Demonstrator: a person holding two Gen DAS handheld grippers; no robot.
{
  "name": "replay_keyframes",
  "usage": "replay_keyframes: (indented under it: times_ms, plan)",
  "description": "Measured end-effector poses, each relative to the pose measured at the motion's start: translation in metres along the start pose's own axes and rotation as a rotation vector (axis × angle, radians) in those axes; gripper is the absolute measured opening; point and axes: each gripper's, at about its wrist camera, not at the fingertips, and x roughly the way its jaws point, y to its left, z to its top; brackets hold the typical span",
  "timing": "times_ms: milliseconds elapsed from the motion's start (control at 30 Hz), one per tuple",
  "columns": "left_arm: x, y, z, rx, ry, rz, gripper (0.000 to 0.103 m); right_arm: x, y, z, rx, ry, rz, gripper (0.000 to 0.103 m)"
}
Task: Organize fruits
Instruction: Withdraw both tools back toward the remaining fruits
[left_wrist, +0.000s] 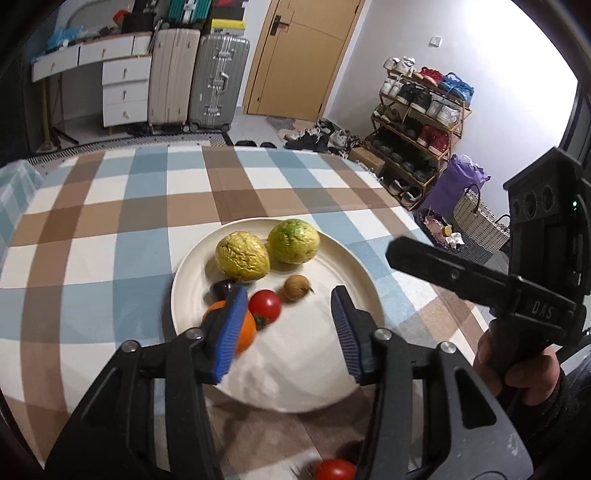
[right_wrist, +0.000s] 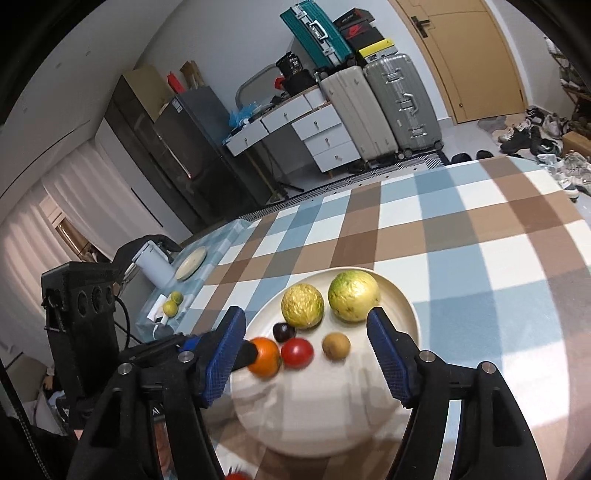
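Note:
A cream plate (left_wrist: 325, 369) (right_wrist: 399, 299) on the checked tablecloth holds a wrinkled yellow fruit (left_wrist: 242, 255) (right_wrist: 302, 305), a green-yellow fruit (left_wrist: 293, 240) (right_wrist: 353, 295), a dark plum (left_wrist: 221, 288) (right_wrist: 283, 331), an orange (left_wrist: 247, 330) (right_wrist: 264, 356), a red tomato (left_wrist: 264, 305) (right_wrist: 297, 352) and a small brown fruit (left_wrist: 296, 287) (right_wrist: 335, 345). My left gripper (left_wrist: 286, 330) is open and empty above the plate's near half. My right gripper (right_wrist: 308, 356) is open and empty above the plate. A second red tomato (left_wrist: 334, 469) lies on the cloth before the plate.
The checked table (left_wrist: 147, 206) stretches away behind the plate. In the right wrist view, a side table at left holds a small plate (right_wrist: 190, 263), a white jug (right_wrist: 155, 267) and two green fruits (right_wrist: 173, 302). Suitcases, drawers and a shoe rack (left_wrist: 417, 125) stand beyond.

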Motion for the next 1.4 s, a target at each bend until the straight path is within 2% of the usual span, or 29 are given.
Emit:
replay_keyframes:
  times_ms: [67, 133, 200, 333, 467, 567, 733, 833, 1067, 1400]
  plan:
    - [-0.014, -0.008, -0.004, 0.013, -0.016, 0.013, 0.044, -0.011, 0.002, -0.006, 0.006, -0.005, -0.008, 0.08]
    - [-0.026, -0.015, -0.008, 0.021, -0.023, 0.016, 0.046, -0.02, 0.004, -0.011, 0.007, -0.008, -0.008, 0.08]
    - [-0.039, -0.023, -0.012, 0.028, -0.034, 0.023, 0.051, -0.031, 0.009, -0.017, 0.003, -0.014, -0.018, 0.081]
    - [-0.066, -0.037, -0.022, 0.039, -0.063, 0.034, 0.059, -0.057, 0.021, -0.028, -0.021, -0.048, -0.043, 0.091]
    - [-0.093, -0.049, -0.035, 0.044, -0.087, 0.061, 0.073, -0.084, 0.034, -0.04, -0.048, -0.085, -0.066, 0.098]
    - [-0.114, -0.055, -0.048, 0.037, -0.105, 0.079, 0.081, -0.103, 0.043, -0.05, -0.066, -0.112, -0.06, 0.1]
    - [-0.135, -0.056, -0.069, 0.037, -0.109, 0.111, 0.084, -0.12, 0.055, -0.072, -0.107, -0.124, -0.057, 0.103]
    - [-0.145, -0.054, -0.086, 0.017, -0.103, 0.127, 0.09, -0.122, 0.062, -0.085, -0.128, -0.108, -0.072, 0.103]
    - [-0.145, -0.042, -0.129, -0.045, -0.073, 0.119, 0.1, -0.117, 0.072, -0.121, -0.166, -0.054, -0.104, 0.103]
    - [-0.124, -0.022, -0.171, -0.066, 0.023, 0.143, 0.101, -0.092, 0.073, -0.159, -0.165, 0.054, -0.099, 0.103]
